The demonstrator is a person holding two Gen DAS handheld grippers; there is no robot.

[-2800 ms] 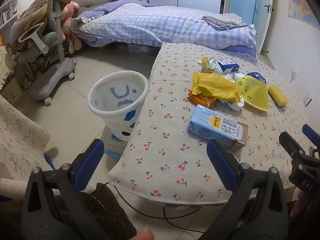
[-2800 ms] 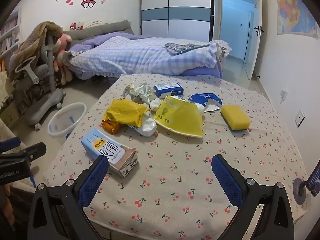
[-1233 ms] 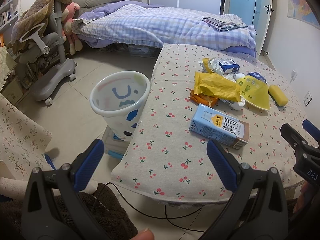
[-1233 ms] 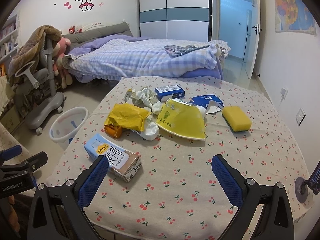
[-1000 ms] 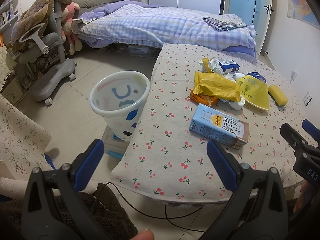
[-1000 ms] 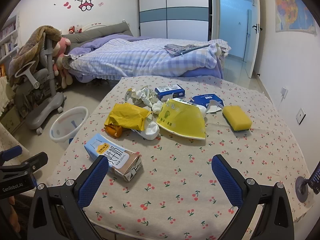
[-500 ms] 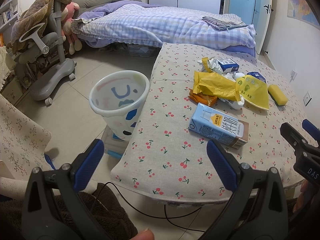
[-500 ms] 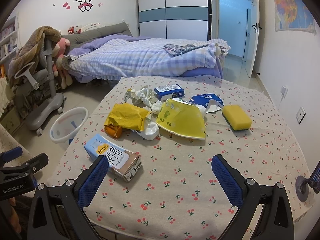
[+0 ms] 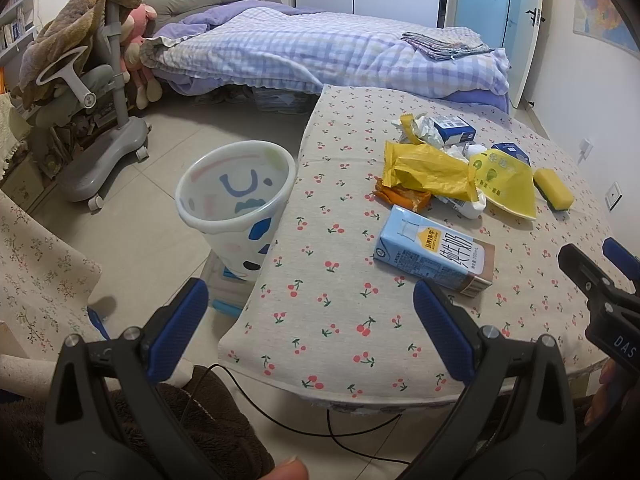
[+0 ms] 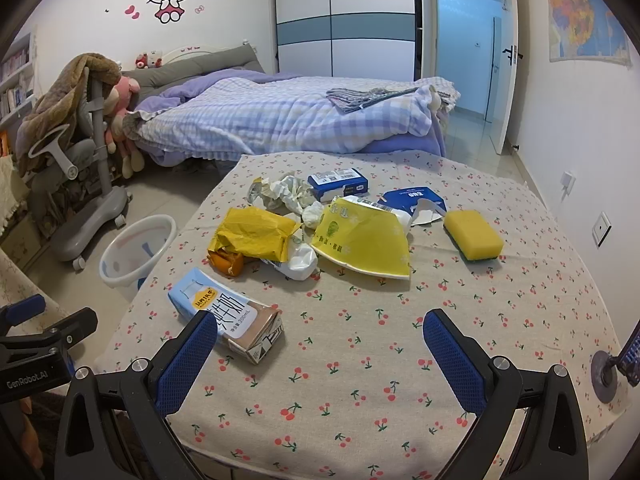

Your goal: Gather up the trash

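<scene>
Hovering spread wide and empty, left claw (image 9: 308,316) and right claw (image 10: 320,340) near milk carton (image 10: 226,314) on tabletop (image 10: 400,360); bin (image 9: 236,200) beside.

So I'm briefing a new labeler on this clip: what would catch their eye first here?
Probably the heap of trash mid-table: a yellow bag, a yellow wrapper and crumpled paper, with a blue milk carton lying alone nearer the camera. A yellow sponge sits off to the right. On the floor left of the table stands a white bin, and both claws hang open.
</scene>
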